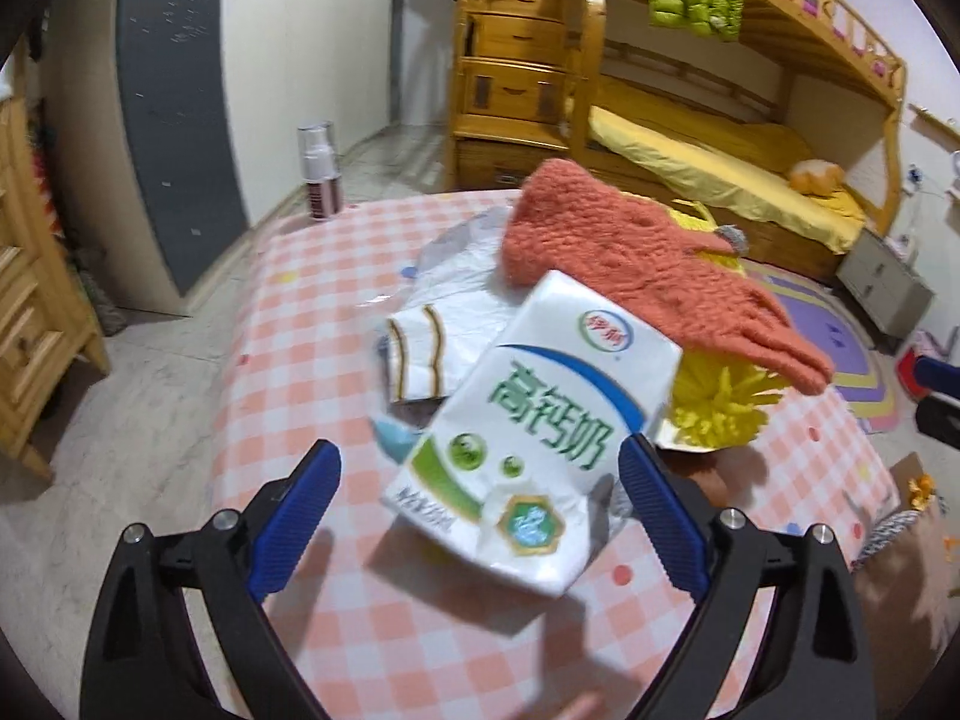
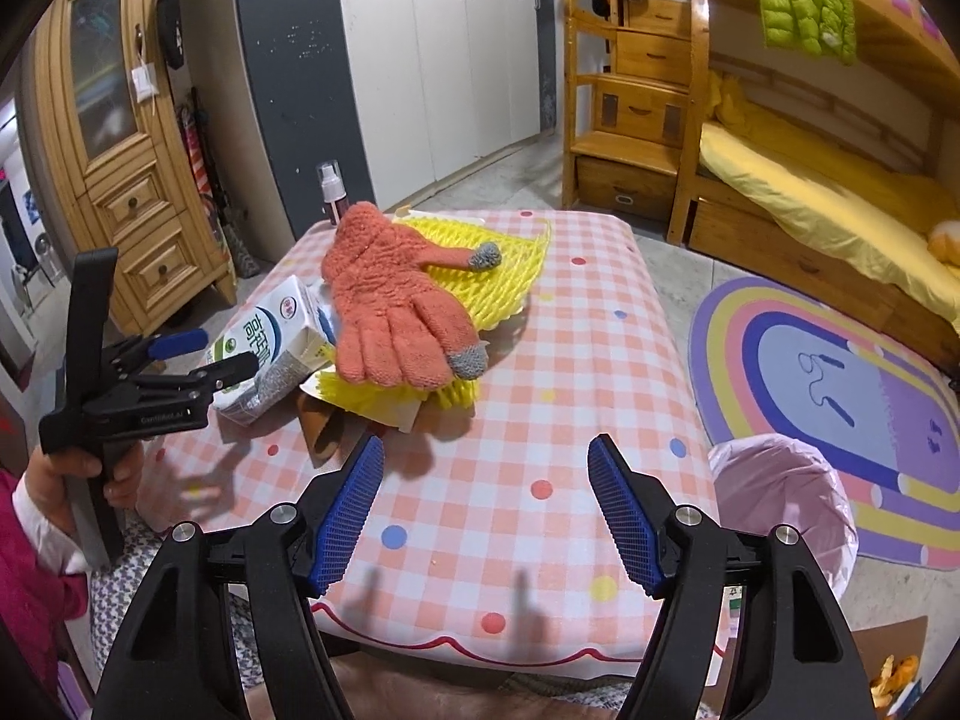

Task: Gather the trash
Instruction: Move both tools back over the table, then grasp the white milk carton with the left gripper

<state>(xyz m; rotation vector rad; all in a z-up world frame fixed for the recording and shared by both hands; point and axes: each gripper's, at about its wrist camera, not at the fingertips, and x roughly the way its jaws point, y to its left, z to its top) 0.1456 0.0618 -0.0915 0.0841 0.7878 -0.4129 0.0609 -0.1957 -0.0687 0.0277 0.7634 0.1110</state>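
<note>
A white and green milk carton (image 1: 528, 432) lies tilted on a pile on the checked table (image 1: 312, 312). My left gripper (image 1: 480, 456) is open, its blue fingers either side of the carton's near end, not touching it. An orange glove (image 1: 648, 264) lies over yellow foam fruit netting (image 1: 714, 402). In the right wrist view the carton (image 2: 270, 348) sits at the left with the left gripper (image 2: 204, 354) around it, and the glove (image 2: 390, 312) lies on the netting (image 2: 504, 264). My right gripper (image 2: 486, 474) is open and empty above the table's near part.
A crumpled white wrapper (image 1: 444, 300) lies behind the carton. A spray bottle (image 1: 321, 171) stands at the table's far edge. A bin with a pink liner (image 2: 786, 498) stands on the floor right of the table. Brown paper (image 2: 324, 426) lies under the netting. A bunk bed (image 2: 810, 180) is beyond.
</note>
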